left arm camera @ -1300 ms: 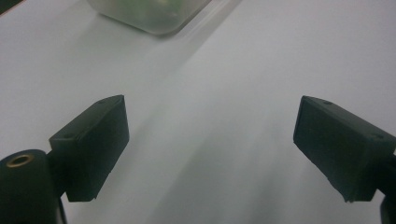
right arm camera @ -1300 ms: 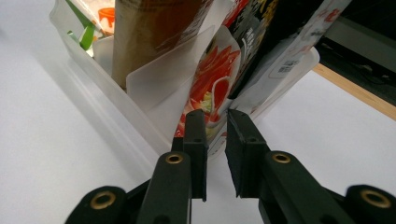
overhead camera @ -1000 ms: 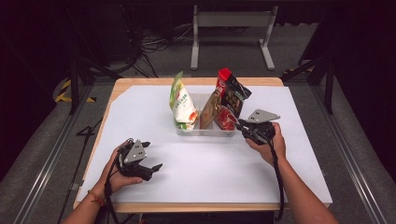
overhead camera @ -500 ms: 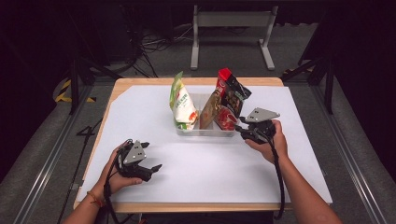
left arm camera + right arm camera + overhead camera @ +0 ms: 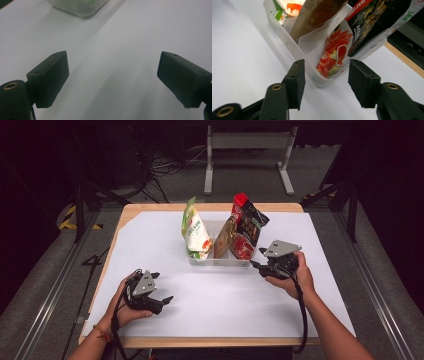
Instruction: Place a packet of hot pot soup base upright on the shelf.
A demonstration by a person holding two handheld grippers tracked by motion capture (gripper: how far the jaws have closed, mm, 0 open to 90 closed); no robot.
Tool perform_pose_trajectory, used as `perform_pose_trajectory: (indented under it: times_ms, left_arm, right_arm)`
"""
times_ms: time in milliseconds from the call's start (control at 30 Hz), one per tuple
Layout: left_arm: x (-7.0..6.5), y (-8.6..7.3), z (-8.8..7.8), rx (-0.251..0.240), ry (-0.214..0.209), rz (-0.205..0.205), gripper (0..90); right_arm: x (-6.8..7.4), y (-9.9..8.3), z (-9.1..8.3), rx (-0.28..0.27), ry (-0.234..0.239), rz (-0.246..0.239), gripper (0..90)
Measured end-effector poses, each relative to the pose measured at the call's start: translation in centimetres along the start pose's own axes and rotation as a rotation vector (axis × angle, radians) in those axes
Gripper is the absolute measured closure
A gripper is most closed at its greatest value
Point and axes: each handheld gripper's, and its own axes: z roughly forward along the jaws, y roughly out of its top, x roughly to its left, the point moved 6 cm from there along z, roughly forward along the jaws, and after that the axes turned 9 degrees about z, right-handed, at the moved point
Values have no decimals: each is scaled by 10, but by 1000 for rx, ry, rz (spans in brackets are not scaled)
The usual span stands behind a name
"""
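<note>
- The right gripper (image 5: pixel 256 265) sits on the counter (image 5: pixel 320 285) at the right end of the clear plastic bin (image 5: pixel 220 262). Its jaws have just been opening: a second ago they were pinched nearly together, and they now stand moderately apart with nothing between the pads.
- In the right gripper view, the bin's near corner (image 5: pixel 322 83) lies just beyond the gap between the two black jaws, apart from both; the right gripper's pads (image 5: pixel 298 80) press on nothing.
- The right hand (image 5: pixel 292 275) has barely shifted from the earlier frames; the grey plate on top of its gripper sits in much the same place beside the bin.
- The bin stands mid-counter, toward the far side, and has not moved. In its right compartment the black and red snack bag (image 5: pixel 248 227) leans up and over the rim, with a brown pouch (image 5: pixel 226 236) leaning against the divider beside it.
- In the left compartment the green and white bag (image 5: pixel 195 232) stands upright, as it did a second ago.
- The left gripper (image 5: pixel 161 287) rests low on the counter's near left part, well apart from the bin, in the same spot as before.
- In the left gripper view its jaws are spread wide over the bare white surface (image 5: pixel 120 50), holding nothing, with a corner of the bin (image 5: pixel 80 7) at the top edge.
- The left hand (image 5: pixel 125 305) lies beneath that gripper, unchanged.
</note>
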Motion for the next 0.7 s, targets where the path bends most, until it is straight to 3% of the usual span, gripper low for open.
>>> perform_pose_trajectory:
  times_ms: [267, 533, 700]
  left_arm:
    - [0, -1, 0, 5, 3, -3, 111]
    - [0, -1, 1, 8, 1, 1, 110]
    - [-1, -1, 2, 12, -3, -2, 110]
  right_arm:
    - [4, -5, -6, 12, -17, -25, 324]
    - [7, -17, -13, -6, 6, -52, 253]
    - [7, -26, -15, -9, -4, -53, 220]
